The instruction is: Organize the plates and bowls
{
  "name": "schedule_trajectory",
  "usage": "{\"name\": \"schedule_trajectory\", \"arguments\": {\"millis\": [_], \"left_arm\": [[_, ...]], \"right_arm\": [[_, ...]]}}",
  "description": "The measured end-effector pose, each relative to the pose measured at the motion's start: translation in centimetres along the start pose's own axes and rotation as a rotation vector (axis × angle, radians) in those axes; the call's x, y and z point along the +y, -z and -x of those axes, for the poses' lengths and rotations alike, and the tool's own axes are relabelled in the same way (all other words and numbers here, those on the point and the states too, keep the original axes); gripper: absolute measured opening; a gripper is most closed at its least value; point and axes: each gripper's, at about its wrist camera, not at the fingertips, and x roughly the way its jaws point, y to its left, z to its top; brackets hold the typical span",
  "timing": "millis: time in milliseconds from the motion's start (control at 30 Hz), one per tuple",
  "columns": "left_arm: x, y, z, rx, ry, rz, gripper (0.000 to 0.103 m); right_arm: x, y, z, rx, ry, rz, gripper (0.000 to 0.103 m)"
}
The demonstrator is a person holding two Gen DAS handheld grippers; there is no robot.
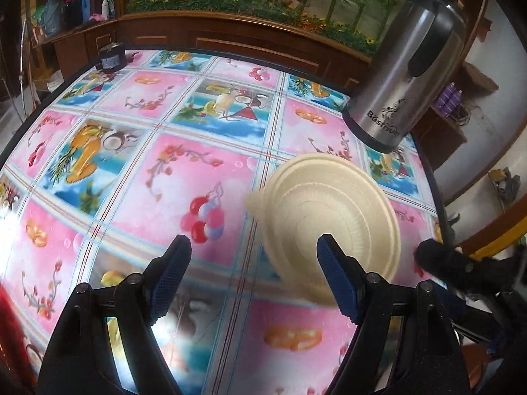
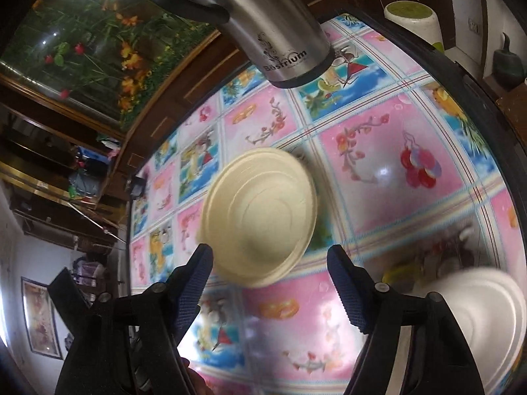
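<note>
Glossy floral tablecloth (image 1: 204, 164) beside wooden cabinets (image 1: 230, 39); both tools wide, empty.

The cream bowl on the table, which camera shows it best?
The right wrist view: the cream bowl sits near the centre, its whole rim visible beyond the open fingers. In the left wrist view the same bowl lies off to the right, its near edge hidden behind one finger.

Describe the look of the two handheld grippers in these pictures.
Both look alike. The left gripper has glossy black plastic arms with round silver pivot screws, ending in two fingers faced with dark blue ribbed pads. The right gripper has the same black frame, screws and dark blue textured fingers. No markings or sleeves are visible.
</note>
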Motion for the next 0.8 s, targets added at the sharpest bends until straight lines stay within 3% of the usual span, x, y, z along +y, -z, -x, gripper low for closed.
{"name": "schedule_trajectory", "arguments": {"millis": [333, 367, 433, 467, 500, 533, 567, 800], "left_arm": [[-0.5, -0.4, -2.5, 0.02, -0.045, 0.002, 0.078], [-0.5, -0.4, -2.7, 0.019, -0.058, -0.001, 0.073], [-0.7, -0.2, -3.0, 0.023, -0.094, -0.028, 0.05], [-0.8, -0.1, -3.3, 0.036, -0.103, -0.051, 0.026], [-1.0, 0.0, -3.6, 0.053, -0.108, -0.075, 0.014], [-1.1, 0.2, -3.5, 0.04, -0.1, -0.098, 0.013], [-1.1, 0.3, -3.4, 0.041, -0.102, -0.106, 0.013], [0.3, 1.8, -0.4, 0.026, -0.089, -0.115, 0.013]], "right_arm": [[-1.0, -1.7, -3.5, 0.025, 0.073, -0.03, 0.064], [-1.1, -1.7, -3.9, 0.028, 0.076, -0.032, 0.063], [-1.1, -1.7, -4.4, 0.036, 0.085, -0.034, 0.059], [-1.0, -1.6, -4.8, 0.043, 0.097, -0.029, 0.051], [-1.0, -1.6, -5.1, 0.049, 0.105, -0.027, 0.046], [-1.0, -1.6, -5.4, 0.061, 0.118, -0.022, 0.023], [-0.9, -1.3, -5.7, 0.076, 0.123, -0.009, 0.01], [-0.3, 1.2, -3.8, 0.04, 0.094, 0.019, 0.01]]}}
